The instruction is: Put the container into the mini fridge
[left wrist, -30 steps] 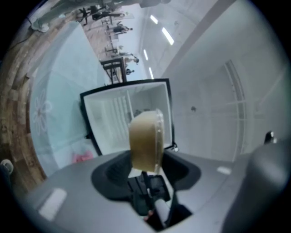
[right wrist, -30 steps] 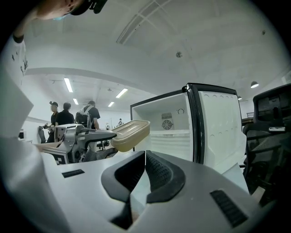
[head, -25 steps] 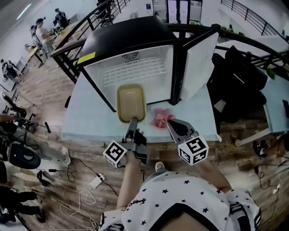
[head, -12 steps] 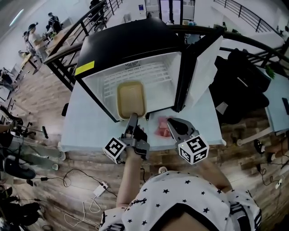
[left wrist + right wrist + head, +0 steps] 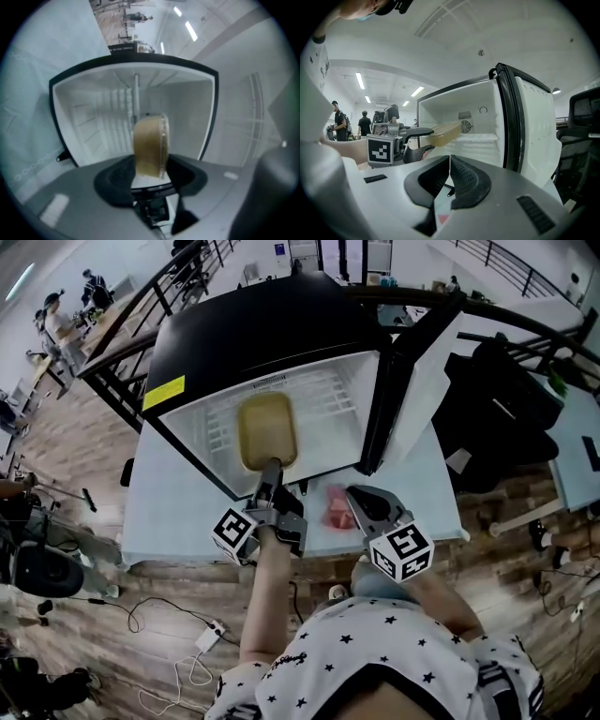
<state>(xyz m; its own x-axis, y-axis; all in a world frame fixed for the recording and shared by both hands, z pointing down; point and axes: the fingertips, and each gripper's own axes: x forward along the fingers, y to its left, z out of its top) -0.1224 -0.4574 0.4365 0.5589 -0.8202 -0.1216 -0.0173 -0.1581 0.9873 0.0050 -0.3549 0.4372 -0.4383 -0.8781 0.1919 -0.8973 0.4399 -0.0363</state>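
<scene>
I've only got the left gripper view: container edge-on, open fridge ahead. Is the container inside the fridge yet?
Observer: Partly. The right gripper view shows the container's far end past the mini fridge's front frame, while the left gripper gripping its near end is outside.
Operator: Is it tipped?
Observer: Roughly level from the side, at about the height of the white shelf.
Operator: Where's my other gripper?
Observer: In the head view the right gripper is shut and empty. It is over the table beside a pink thing, short of the open door.
</scene>
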